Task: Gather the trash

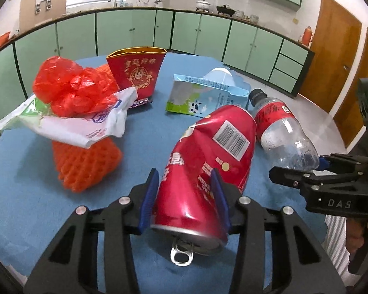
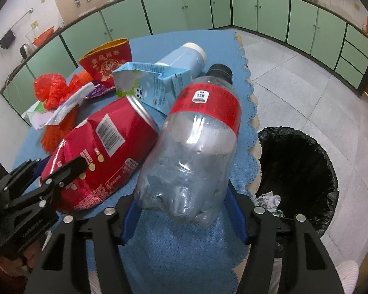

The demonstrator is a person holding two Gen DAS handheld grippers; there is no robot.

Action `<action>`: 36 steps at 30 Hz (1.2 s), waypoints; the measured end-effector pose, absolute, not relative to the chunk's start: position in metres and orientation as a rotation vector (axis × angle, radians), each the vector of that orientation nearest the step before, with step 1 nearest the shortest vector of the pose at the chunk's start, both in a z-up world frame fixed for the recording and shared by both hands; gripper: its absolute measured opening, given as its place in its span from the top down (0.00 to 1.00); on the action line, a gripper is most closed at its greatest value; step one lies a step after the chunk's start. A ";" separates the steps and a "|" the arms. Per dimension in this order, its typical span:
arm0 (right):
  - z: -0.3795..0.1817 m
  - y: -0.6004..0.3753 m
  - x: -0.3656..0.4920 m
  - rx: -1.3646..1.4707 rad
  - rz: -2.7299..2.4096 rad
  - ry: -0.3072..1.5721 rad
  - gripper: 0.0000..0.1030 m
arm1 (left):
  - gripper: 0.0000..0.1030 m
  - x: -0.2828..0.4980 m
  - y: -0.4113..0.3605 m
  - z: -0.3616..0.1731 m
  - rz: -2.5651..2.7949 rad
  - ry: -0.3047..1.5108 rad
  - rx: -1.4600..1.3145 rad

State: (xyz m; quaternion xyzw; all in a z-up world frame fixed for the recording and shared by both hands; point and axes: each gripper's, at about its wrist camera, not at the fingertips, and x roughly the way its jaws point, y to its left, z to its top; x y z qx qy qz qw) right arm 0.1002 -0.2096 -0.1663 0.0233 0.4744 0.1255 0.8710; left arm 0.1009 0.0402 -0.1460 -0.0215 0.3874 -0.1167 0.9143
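Left tool [image 1: 185, 196] clamped on the dented red can [image 1: 203, 169], blue pads pressed against both sides near the pull-tab end, can lying on its side along the tool's axis, tab end toward the camera. Can rests on the blue-covered surface [image 1: 32, 196].

Right tool [image 2: 182, 218] closed around the base of the clear plastic bottle [image 2: 196, 152], blue pads on either side of the crumpled bottom; black cap points away, red label band near the neck. Whether the bottle is raised off the surface or resting on it is not clear. In the right wrist view bottle and can touch side by side.

Behind them: opened light-blue milk carton [image 1: 203, 95] lying flat, just beyond the can and bottle. White-lidded blue tub [image 2: 184, 56] behind the carton, on its side. Red paper bag with gold print [image 1: 135, 73] standing upright at the far side. To the left, a pile: red plastic bag [image 1: 71, 85] on top of a white-green wrapper [image 1: 68, 125], both on orange foam netting [image 1: 85, 166]. Small purple wrapper [image 1: 141, 102] beside the red paper bag's base.

Bin with black liner [image 2: 304, 169] on the floor just beside the surface's right edge, crumpled white paper [image 2: 269, 199] inside.
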 end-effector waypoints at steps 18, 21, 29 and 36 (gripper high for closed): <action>-0.157 -0.205 0.096 -0.059 0.258 0.985 0.40 | 0.93 0.107 0.045 -0.137 -0.261 0.803 -0.020; -0.153 -0.209 0.098 -0.040 0.246 0.982 0.38 | 0.61 0.112 0.049 -0.138 -0.263 0.816 -0.054; -0.154 -0.221 0.106 0.044 0.236 0.999 0.36 | 0.37 0.114 0.046 -0.144 -0.301 0.843 -0.036; -0.160 -0.220 0.111 0.059 0.239 1.004 0.38 | 0.23 0.120 0.039 -0.157 -0.365 0.902 -0.070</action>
